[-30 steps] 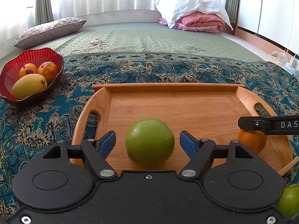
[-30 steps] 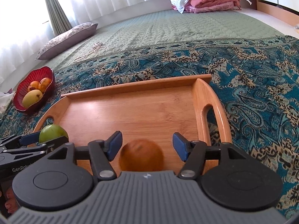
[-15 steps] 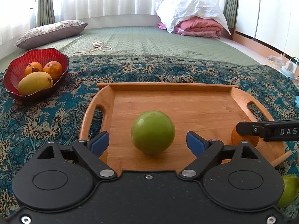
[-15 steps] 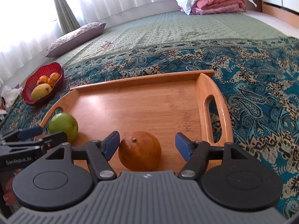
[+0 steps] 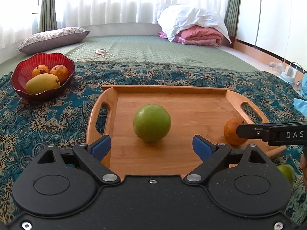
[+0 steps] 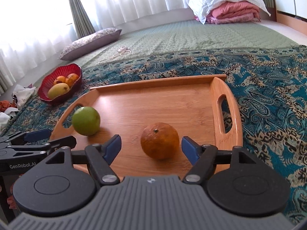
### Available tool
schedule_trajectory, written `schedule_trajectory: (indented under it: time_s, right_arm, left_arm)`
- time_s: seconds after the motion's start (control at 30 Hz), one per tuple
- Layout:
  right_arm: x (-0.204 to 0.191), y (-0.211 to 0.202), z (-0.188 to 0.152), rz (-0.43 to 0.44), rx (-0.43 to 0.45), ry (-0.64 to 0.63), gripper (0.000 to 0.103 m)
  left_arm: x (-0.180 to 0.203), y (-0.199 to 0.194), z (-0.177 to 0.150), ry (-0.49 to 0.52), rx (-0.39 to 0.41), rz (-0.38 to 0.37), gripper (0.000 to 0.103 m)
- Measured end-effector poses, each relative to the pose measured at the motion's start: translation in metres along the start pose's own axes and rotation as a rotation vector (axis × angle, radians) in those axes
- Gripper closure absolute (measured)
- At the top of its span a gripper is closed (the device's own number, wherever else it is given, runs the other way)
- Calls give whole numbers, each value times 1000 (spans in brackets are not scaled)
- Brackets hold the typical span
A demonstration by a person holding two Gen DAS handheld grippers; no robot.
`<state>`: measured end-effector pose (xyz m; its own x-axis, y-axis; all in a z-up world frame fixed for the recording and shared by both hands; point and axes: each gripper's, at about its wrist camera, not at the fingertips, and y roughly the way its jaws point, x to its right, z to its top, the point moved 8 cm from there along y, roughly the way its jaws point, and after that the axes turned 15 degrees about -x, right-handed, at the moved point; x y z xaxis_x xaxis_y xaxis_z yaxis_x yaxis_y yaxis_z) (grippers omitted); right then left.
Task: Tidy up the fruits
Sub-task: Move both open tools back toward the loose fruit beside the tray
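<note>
The left gripper [image 5: 151,146] is spread wide, gripping nothing, its blue pads [image 5: 101,146] just short of the green apple [image 5: 152,122] resting on the wooden tray [image 5: 191,97]. The right gripper [image 6: 151,146] is likewise released, its pads flanking but apart from the orange [image 6: 159,140] near the tray's right handle. The tray lies on a teal paisley blanket [image 5: 48,118] over a green quilted mattress [image 5: 153,48]. To the far left a red bowl [image 5: 21,71] holds a mango [image 5: 42,83] and two orange-coloured fruits. Another green fruit [image 5: 286,172], possibly an apple, lies off the tray at near right. Beyond are a floral pillow [image 5: 51,39], folded pink bedding [image 5: 201,37] and white curtains [image 5: 115,2]. Both tools point level and low toward the far side.
</note>
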<state>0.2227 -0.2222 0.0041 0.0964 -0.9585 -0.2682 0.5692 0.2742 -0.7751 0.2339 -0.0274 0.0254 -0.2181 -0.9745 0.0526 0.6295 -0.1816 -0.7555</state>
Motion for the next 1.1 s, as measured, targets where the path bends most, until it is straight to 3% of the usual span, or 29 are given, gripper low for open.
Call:
schedule_trajectory:
  time_s: [0.57,0.8,1.1]
  right_arm:
    - [-22,-37,-56,-127,202,-131,13]
    - [-19,-44,-78,-174,259,-99,11]
    - [-11,-47,-95,-210,289,-81,1]
  left_arm:
    - [-2,-42,-48,24,97,32,5]
    - [-4,-49,-67,13,120,40,4]
    - [-5,-46,-91,-1,112,49,3]
